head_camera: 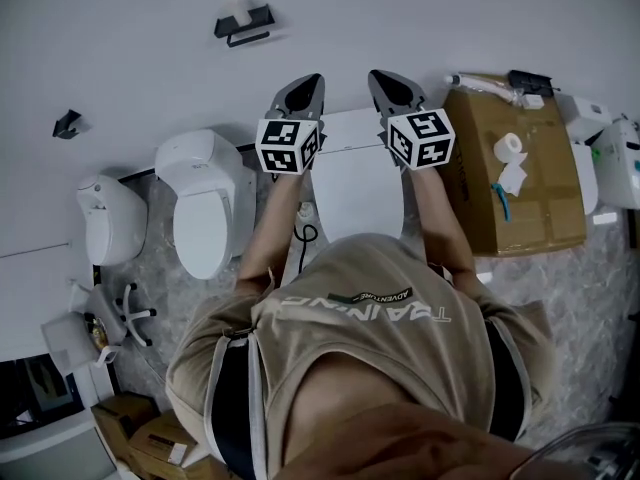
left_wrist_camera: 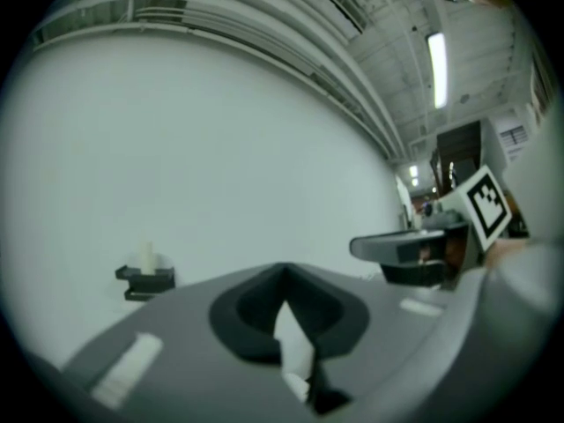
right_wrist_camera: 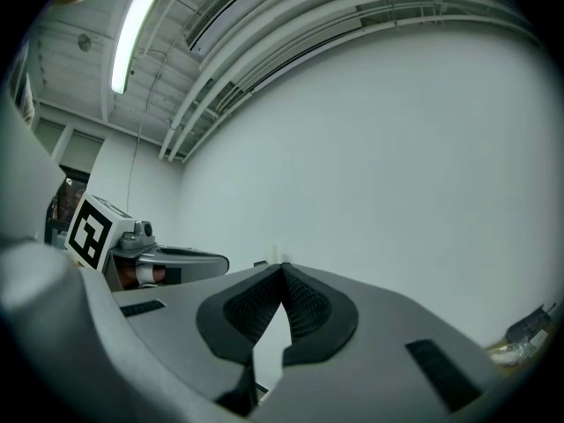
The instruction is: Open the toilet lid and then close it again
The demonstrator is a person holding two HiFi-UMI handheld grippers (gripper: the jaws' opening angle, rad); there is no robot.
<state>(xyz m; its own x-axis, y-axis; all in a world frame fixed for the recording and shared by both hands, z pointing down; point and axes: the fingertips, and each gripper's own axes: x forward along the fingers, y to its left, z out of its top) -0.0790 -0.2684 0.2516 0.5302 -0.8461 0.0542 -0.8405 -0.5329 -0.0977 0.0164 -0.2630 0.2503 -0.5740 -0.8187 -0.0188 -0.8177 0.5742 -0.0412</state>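
Smooth wht toilet lid [head_camera: 355, 190] (jaws together)

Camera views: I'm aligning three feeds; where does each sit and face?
Head view: on the person's head, looking steeply down at the closed toilet lid; torso, forearms, left gripper and right gripper show.
Left gripper view: on the left gripper, facing the white wall, jaws shut.
Right gripper view: on the right gripper, facing that wall, jaws shut.
Shared: each gripper view shows the other gripper; head and left gripper views share the black wall shelf.
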